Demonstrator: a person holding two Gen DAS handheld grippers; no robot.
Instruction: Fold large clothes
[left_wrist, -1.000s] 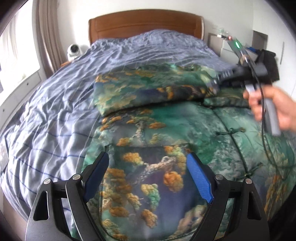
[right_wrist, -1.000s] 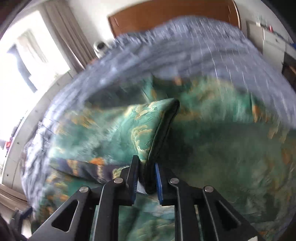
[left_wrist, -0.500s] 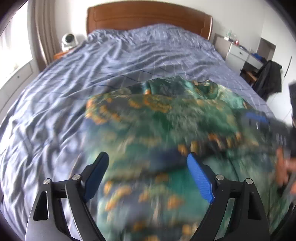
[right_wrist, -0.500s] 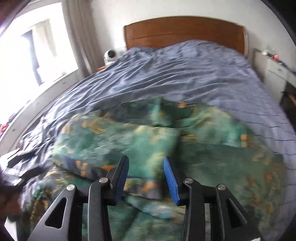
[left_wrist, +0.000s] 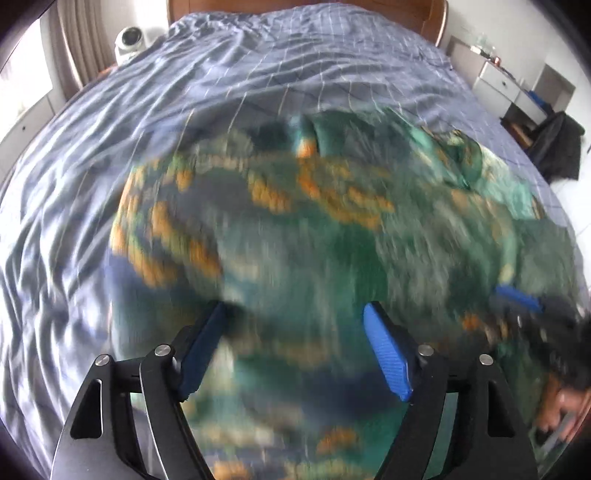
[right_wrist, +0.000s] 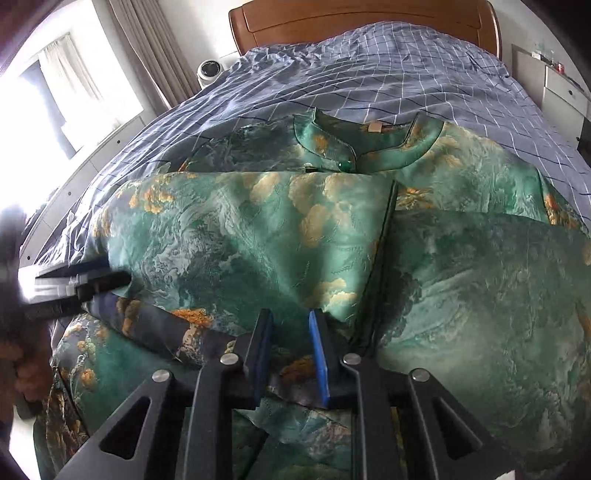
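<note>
A large green silk garment (right_wrist: 240, 236) with orange and gold cloud print lies on the bed, its sleeve folded across the chest and its collar (right_wrist: 365, 144) toward the headboard. It also shows, blurred, in the left wrist view (left_wrist: 314, 240). My left gripper (left_wrist: 295, 350) is open and empty, low over the garment's left part. It also shows at the left edge of the right wrist view (right_wrist: 85, 277). My right gripper (right_wrist: 290, 354) is open with a narrow gap, empty, just above the folded sleeve's near edge. It also shows, blurred, in the left wrist view (left_wrist: 524, 306).
The blue checked bedspread (right_wrist: 388, 70) covers the bed up to a wooden headboard (right_wrist: 362, 18). A white round device (right_wrist: 210, 70) sits by the curtain at the left. A white cabinet (left_wrist: 506, 81) and a dark garment (left_wrist: 557, 147) stand to the right.
My right gripper let go of the folded sleeve, which now lies flat across the chest, and drew back. My left gripper stayed open and moved in lower over the garment.
</note>
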